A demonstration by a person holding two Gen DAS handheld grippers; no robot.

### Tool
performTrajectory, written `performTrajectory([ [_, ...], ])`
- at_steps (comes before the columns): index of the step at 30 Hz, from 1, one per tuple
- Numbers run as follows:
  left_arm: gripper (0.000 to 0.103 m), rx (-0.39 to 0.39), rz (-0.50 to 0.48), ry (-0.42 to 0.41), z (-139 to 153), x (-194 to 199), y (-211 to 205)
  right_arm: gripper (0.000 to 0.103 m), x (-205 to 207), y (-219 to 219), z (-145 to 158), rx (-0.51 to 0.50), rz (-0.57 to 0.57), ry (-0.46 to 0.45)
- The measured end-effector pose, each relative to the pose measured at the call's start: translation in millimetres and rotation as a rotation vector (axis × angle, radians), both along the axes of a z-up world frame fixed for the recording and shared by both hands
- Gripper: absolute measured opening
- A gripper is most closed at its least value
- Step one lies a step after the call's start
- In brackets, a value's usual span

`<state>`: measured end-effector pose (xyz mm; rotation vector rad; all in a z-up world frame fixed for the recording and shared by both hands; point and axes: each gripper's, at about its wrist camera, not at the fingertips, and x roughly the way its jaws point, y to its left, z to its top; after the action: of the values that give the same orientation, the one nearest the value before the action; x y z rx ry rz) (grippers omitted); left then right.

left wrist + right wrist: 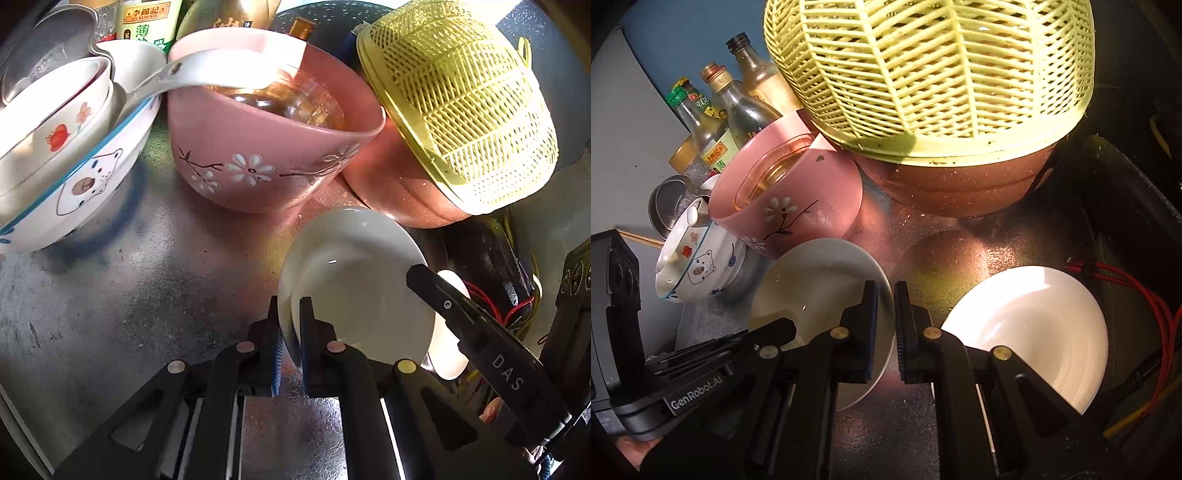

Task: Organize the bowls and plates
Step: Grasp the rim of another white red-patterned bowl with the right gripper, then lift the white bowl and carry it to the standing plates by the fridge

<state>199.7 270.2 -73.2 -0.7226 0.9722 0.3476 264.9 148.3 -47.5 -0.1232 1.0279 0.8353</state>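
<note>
Both clamped on one white plate (354, 266) at lower centre: left gripper (291, 332) pinching its near rim, right gripper (885, 314) its opposite edge.

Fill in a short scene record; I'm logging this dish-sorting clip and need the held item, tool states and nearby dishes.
held item: white plate, tilted
left tool: shut on the plate's rim
right tool: shut on the opposite rim
second white plate: flat on the counter, untouched
nearby: pink floral bowl, bear bowl, yellow basket
</note>
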Motion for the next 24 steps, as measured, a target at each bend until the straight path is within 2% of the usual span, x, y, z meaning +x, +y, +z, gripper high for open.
performTrajectory([
  [11,0.006,0.010,0.020,-0.015,30,-52,-4,0.010,-38,-15,14,0.069,0.010,0.036],
  [24,0.006,0.045,0.054,-0.028,57,-118,8,0.010,-91,-6,31,0.118,0.046,0.057],
])
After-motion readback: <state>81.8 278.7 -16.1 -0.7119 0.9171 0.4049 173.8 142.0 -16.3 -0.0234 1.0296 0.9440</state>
